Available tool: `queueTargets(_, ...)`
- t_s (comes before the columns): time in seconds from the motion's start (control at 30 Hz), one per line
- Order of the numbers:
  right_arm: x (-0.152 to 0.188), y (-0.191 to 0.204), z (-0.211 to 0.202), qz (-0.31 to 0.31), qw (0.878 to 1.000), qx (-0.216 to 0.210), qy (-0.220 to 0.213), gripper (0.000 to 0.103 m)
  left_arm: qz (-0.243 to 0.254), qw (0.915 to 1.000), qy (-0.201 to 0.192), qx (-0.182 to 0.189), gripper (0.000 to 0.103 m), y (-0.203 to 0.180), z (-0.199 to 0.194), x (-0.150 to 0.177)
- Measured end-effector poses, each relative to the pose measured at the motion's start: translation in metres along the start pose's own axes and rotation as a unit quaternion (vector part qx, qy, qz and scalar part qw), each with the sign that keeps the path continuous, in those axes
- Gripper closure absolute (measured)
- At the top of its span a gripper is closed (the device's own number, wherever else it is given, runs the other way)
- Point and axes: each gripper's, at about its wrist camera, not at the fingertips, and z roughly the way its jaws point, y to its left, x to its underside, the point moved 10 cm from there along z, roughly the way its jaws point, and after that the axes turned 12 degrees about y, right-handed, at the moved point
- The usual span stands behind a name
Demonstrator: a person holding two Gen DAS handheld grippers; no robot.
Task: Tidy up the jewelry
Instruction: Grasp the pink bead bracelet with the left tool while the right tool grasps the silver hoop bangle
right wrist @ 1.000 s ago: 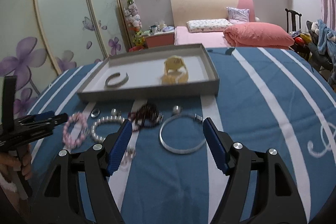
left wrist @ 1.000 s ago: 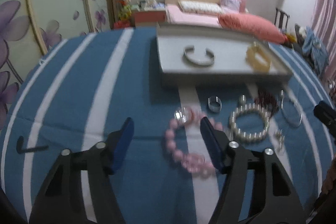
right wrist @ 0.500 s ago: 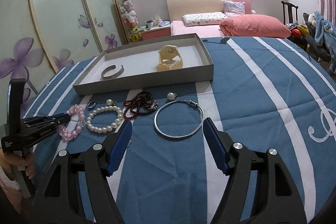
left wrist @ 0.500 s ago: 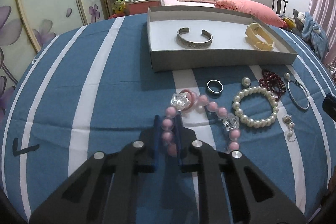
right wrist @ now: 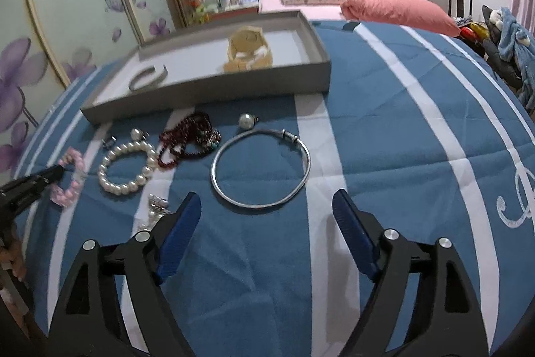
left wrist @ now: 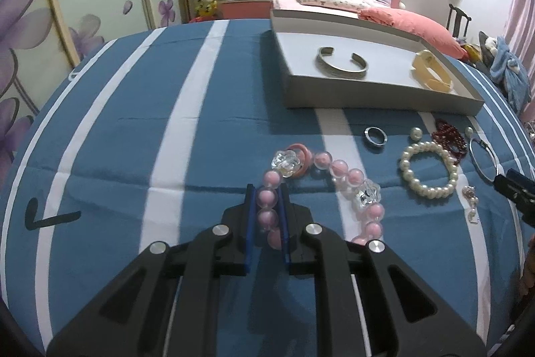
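Note:
My left gripper [left wrist: 267, 189] is shut on the pink bead bracelet [left wrist: 337, 169], which lies on the blue striped cloth; it also shows in the right wrist view [right wrist: 72, 176]. My right gripper [right wrist: 267, 203] is open and empty, just short of the silver bangle [right wrist: 260, 169]. A grey tray [left wrist: 374, 96] beyond the loose pieces holds a silver cuff [left wrist: 341, 62] and a cream bracelet [left wrist: 431, 72]. In front of the tray lie a pearl bracelet [right wrist: 127, 166], a dark red bead string [right wrist: 189, 139], a ring [left wrist: 375, 135], loose pearls [right wrist: 246, 120] and a small earring [right wrist: 157, 203].
The blue cloth with white stripes [left wrist: 133, 139] covers the table. A bed with pink pillows [right wrist: 394, 9], a chair with clothes [right wrist: 501, 35] and flower-painted wardrobe doors [left wrist: 50, 5] stand behind the table.
My left gripper moved onto the pink bracelet and shut on its beads. My right gripper moved closer to the silver bangle and stayed open.

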Motion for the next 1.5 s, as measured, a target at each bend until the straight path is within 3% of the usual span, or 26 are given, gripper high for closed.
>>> queueTargets(0.2, -0.008, 0.002, 0.015, -0.017, 0.999, 0.043, 0.020, 0.016, -0.001, 1.0000, -0.001, 0.001, 0.089, 0.004, -0.001, 0.000)
queueTargets(0.47, -0.021, 0.007, 0.021, -0.032, 0.998, 0.046, 0.024, 0.016, -0.002, 1.0000, -0.001, 0.004, 0.089, 0.003, -0.001, 0.000)
queueTargets(0.57, -0.023, 0.009, 0.021, -0.039, 0.998, 0.039, 0.026, 0.018, -0.003, 1.0000, -0.001, 0.004, 0.089, 0.003, -0.001, 0.000)
queueTargets(0.6, -0.023, 0.011, 0.021, -0.043, 0.998, 0.037, 0.025, 0.028, -0.003, 1.0000, -0.001, 0.004, 0.089, 0.003, -0.001, 0.000)
queueTargets(0.83, -0.008, 0.010, 0.008, -0.044, 0.999, 0.027, 0.018, 0.029, -0.004, 1.0000, -0.001, 0.006, 0.089, 0.002, -0.001, 0.000)
queueTargets(1.1, 0.000, 0.010, -0.012, -0.016, 1.000, -0.018, -0.013, 0.029, -0.015, 0.9997, -0.006, 0.020, 0.089, 0.003, -0.005, 0.002)
queueTargets(1.5, -0.004, 0.012, -0.036, -0.003, 0.996, -0.044, -0.073, 0.029, -0.018, 0.9941, -0.081, 0.071, 0.089, -0.012, -0.052, -0.003)
